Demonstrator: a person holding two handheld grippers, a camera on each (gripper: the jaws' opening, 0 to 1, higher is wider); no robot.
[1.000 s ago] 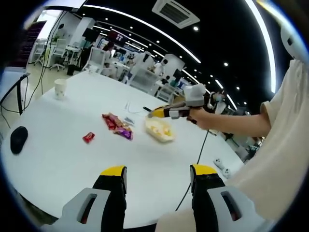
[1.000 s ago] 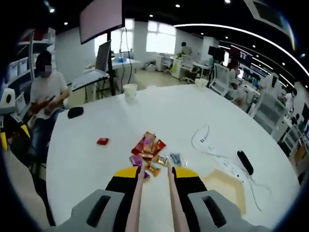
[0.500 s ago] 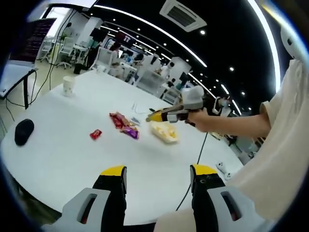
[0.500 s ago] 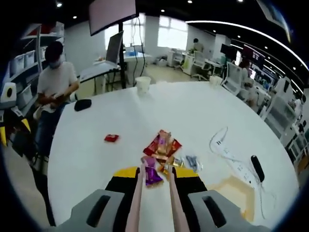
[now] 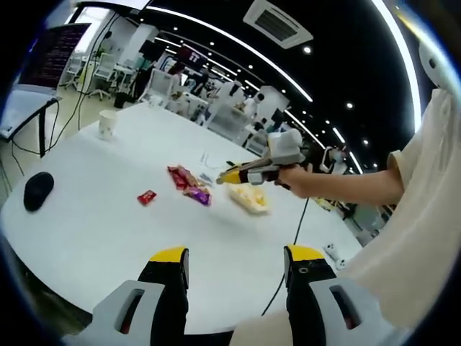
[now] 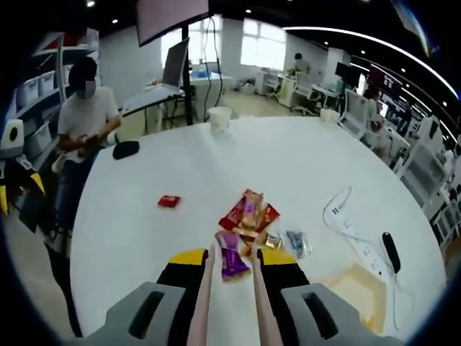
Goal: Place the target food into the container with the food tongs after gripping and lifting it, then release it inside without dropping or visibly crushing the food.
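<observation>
While pinched between the tongs (image 6: 229,288) gripped by the right gripper (image 6: 230,268), a purple snack (image 6: 232,262) sits at its jaws' tips; more snacks (image 6: 250,213) lie just beyond on the table (image 6: 288,166). Left gripper (image 5: 234,268): jaws apart, nothing held.

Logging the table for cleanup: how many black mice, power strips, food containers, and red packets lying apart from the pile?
black mouse: 1
power strip: 1
food container: 1
lone red packet: 1
Total: 4
</observation>
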